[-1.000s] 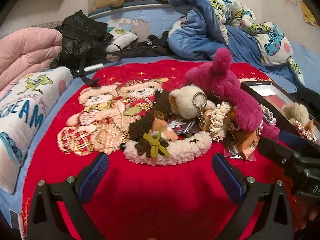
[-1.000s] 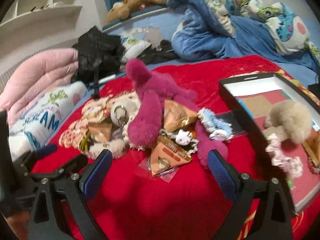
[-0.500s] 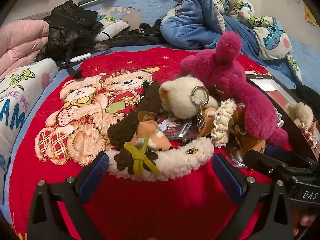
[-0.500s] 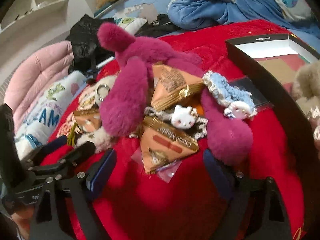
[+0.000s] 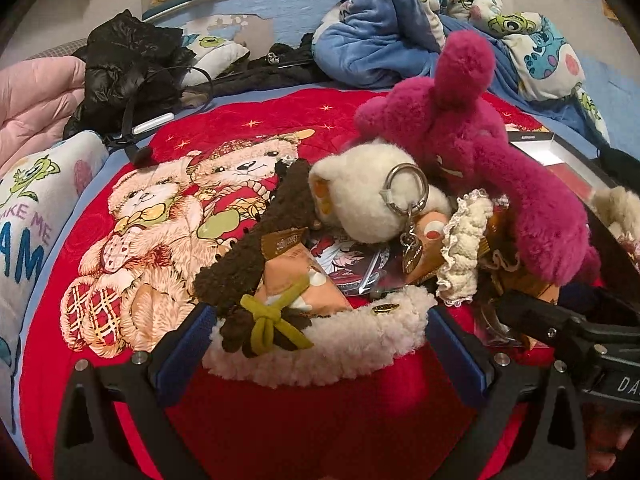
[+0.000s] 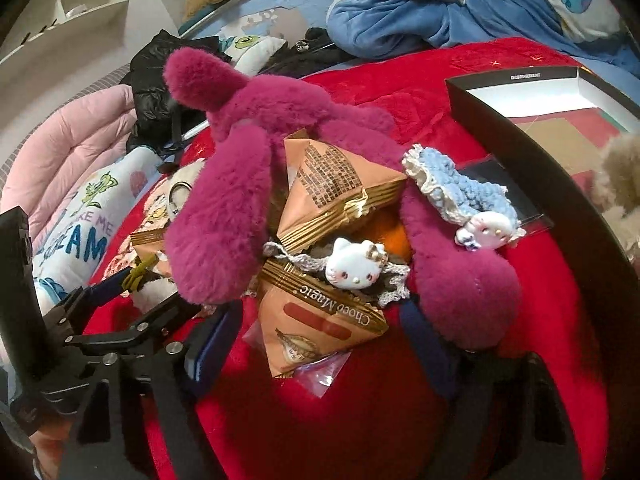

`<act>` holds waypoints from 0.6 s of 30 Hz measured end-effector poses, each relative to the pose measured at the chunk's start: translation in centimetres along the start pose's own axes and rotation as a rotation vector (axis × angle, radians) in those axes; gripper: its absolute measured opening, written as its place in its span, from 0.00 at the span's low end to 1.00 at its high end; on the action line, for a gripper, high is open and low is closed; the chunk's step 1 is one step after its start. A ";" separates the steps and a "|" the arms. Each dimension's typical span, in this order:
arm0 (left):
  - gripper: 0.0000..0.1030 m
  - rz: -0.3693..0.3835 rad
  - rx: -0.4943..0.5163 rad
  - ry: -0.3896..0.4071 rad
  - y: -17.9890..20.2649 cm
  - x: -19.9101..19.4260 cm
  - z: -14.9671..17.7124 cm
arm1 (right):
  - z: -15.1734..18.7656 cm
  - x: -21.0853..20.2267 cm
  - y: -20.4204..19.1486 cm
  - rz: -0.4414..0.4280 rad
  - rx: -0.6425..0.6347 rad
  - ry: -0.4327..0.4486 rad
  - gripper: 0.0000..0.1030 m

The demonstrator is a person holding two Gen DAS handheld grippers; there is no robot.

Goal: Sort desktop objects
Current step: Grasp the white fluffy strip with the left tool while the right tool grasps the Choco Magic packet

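Both grippers sit at the pile on the red blanket (image 5: 280,420), left gripper (image 5: 318,346) spread wide around the cream band (image 5: 320,344), right gripper (image 6: 316,344) apart around the snack packet (image 6: 320,328); next, I'd judge, closing and carrying to the box (image 6: 560,184).

Plush rabbit (image 6: 248,184) left of box (image 6: 560,184)

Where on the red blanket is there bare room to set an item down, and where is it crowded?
Bare red blanket lies between the left gripper and the white fluffy band; the bear print is also uncovered. Around the magenta plush and snack packets it is crowded.
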State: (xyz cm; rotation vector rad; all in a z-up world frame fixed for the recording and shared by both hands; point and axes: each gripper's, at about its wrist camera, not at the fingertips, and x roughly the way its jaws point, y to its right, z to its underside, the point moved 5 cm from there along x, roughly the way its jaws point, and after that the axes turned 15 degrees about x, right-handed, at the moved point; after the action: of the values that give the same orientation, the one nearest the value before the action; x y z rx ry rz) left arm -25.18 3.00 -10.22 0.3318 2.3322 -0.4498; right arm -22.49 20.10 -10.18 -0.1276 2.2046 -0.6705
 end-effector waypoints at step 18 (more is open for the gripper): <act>1.00 -0.089 0.108 -0.045 1.3 0.8 0.3 | 0.4 0.2 -0.4 0.166 -0.070 0.037 0.46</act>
State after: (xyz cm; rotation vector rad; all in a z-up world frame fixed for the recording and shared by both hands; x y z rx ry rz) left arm -25.09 4.19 -11.28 0.2664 2.2900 -0.6217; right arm -22.40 19.48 -10.36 0.0320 2.2455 -0.5075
